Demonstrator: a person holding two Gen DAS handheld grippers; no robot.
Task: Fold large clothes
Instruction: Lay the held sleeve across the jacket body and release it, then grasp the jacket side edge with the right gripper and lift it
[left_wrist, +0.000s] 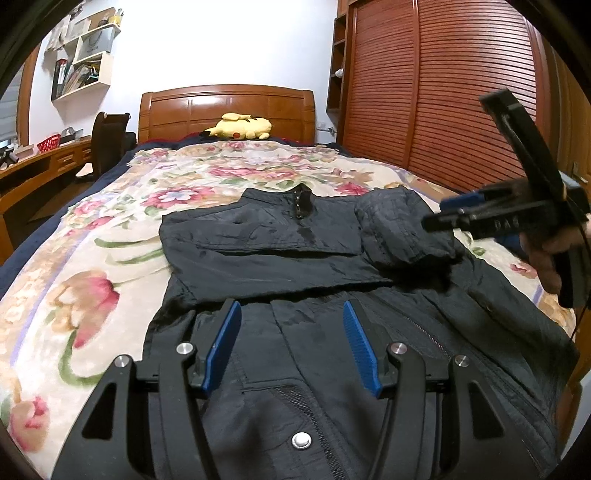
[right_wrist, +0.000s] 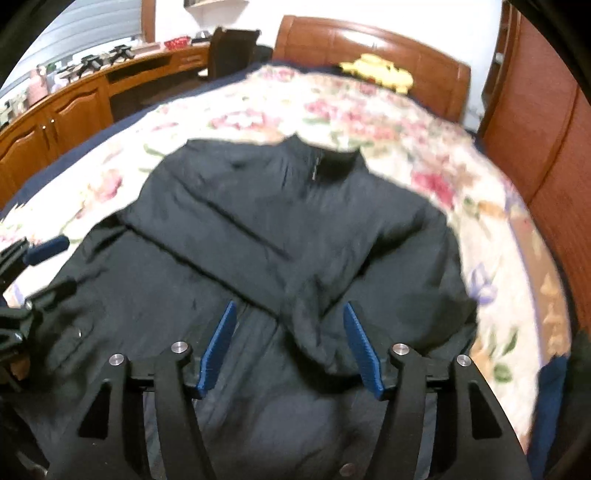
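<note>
a bedroom, a floral bedspread (left_wrist: 110, 229) on the bed. both the left gripper (left_wrist: 291, 343) and right gripper (right_wrist: 290, 345) hover open and empty over the dark jacket (left_wrist: 295, 251), which lies mid-bedspread, sleeves crossed. it looks soft, slick, bulky; best taken at the hem corners.

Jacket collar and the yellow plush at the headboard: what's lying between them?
Nothing but bare floral bedspread separates the jacket collar from the yellow plush; the left wrist view shows it clearly.
</note>
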